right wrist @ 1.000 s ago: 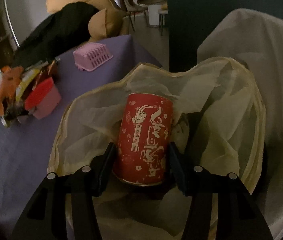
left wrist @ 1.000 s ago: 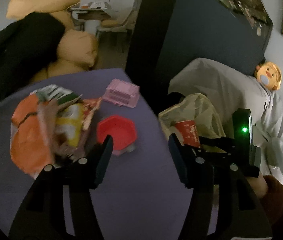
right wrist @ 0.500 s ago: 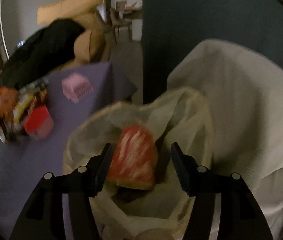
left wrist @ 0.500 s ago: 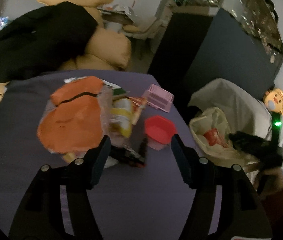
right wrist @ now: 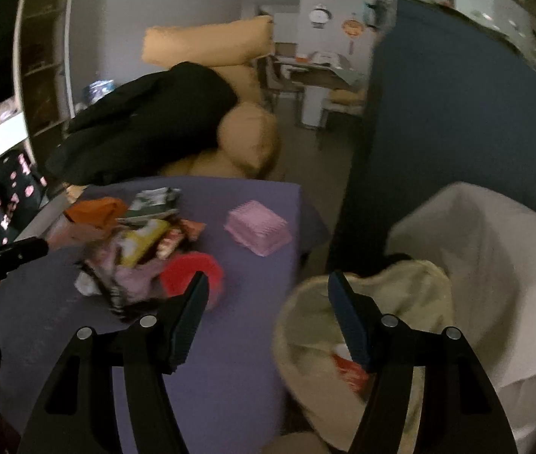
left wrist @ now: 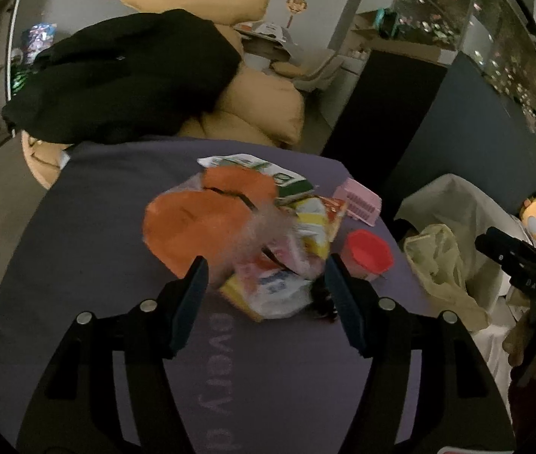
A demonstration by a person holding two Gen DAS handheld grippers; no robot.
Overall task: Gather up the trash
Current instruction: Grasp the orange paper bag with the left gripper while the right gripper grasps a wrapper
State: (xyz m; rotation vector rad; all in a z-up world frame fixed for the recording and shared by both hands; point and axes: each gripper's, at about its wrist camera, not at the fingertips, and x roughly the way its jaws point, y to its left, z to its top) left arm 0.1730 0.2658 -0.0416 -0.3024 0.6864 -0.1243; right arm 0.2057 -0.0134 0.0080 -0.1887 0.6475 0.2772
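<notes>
Trash — a loose heap of crinkled orange, yellow and white snack wrappers on the purple tablecloth, left of the pale plastic trash bag. Left gripper spread, empty, lined up on the heap's near edge. Right gripper just opened wide, nothing between — red can lies inside the bag.

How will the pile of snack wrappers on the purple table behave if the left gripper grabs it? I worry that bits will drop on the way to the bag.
The pile of snack wrappers looks crinkled and thin, so probably light and floppy. It is several loose pieces, so one pinch by the open left gripper likely lifts only some. Glossy film may slip.
</notes>
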